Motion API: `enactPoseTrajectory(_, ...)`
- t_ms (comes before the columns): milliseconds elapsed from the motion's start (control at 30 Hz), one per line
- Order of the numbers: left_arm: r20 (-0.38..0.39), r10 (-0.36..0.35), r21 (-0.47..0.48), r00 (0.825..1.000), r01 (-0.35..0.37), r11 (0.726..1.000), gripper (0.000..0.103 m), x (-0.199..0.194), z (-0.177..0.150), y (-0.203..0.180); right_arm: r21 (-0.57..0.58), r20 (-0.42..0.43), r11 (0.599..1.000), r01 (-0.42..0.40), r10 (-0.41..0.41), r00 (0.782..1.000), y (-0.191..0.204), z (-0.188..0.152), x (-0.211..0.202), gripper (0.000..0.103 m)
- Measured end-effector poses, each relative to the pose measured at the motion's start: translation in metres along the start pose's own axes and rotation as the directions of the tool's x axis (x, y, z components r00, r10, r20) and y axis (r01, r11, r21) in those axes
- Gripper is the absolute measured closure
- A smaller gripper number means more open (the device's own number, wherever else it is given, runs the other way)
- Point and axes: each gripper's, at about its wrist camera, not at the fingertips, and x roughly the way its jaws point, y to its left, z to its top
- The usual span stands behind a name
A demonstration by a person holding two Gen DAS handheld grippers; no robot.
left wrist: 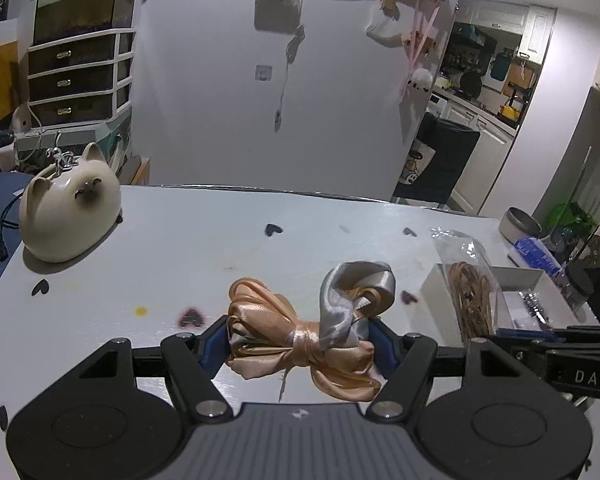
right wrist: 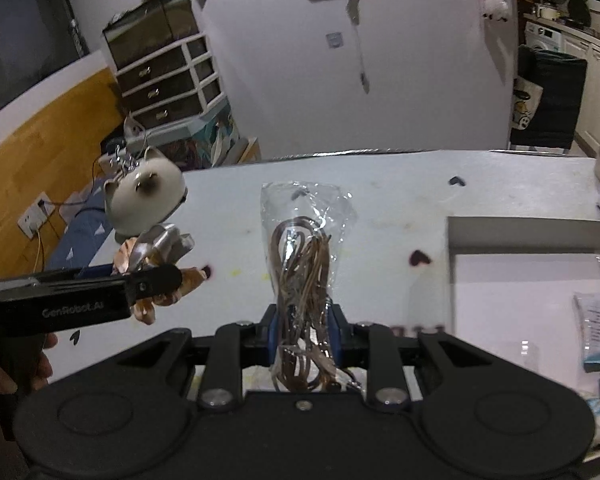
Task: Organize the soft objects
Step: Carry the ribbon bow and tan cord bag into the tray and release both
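Two claws, both loaded. Left claw (left wrist: 298, 344) pinching the satin ribbon bundle (left wrist: 300, 340) across its knotted middle, peach loops and a grey loop spilling past both blue pads; gripped at the knot, probably so the loose loops stay gathered and nothing unravels. Lifted just clear of the worktop (left wrist: 180, 264), or brushing it; hard to tell which. Right claw (right wrist: 303, 332) pressed onto the clear bag of brown cord (right wrist: 302, 264), held near its lower end so the bag stands upright with its crinkled mouth toward 12 o'clock, which likely keeps the cord from sliding out. Outward from the right claw, at 3 o'clock: white tray (right wrist: 540, 236) resting on the worktop, already carrying small packets, seemingly the collecting place for soft items. At 10 o'clock from the left claw, well apart: ceramic cat (left wrist: 70, 208), hard and not part of the sorting. Scattered across the surface: dark heart-shaped marks (left wrist: 274, 230). Judged mid-task, both items in hand, neither yet set into the tray.
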Motion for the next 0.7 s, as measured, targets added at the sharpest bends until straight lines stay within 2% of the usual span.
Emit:
enactPoseTrajectory(333, 0.02, -0.009, -0.026, 1.0, 0.009, 1.0, 0.033, -0.006, 0.002, -0.067, 0.06, 0.017, 0.998, 0.028, -0.029, 0.999, -0.074, 0.002, -0.033, 0.077)
enactPoseTrajectory(533, 0.026, -0.038, -0.034, 0.999, 0.039, 0.999, 0.033, 0.006, 0.009, -0.117, 0.079, 0.016, 0.996, 0.039, -0.04, 0.999, -0.124, 0.007, -0.045, 0.077)
enactPoseTrajectory(700, -0.008, -0.077, -0.062, 0.997, 0.076, 0.995, 0.033, 0.026, 0.015, -0.156, 0.099, 0.007, 0.994, 0.054, -0.055, 0.998, -0.162, 0.01, -0.05, 0.077)
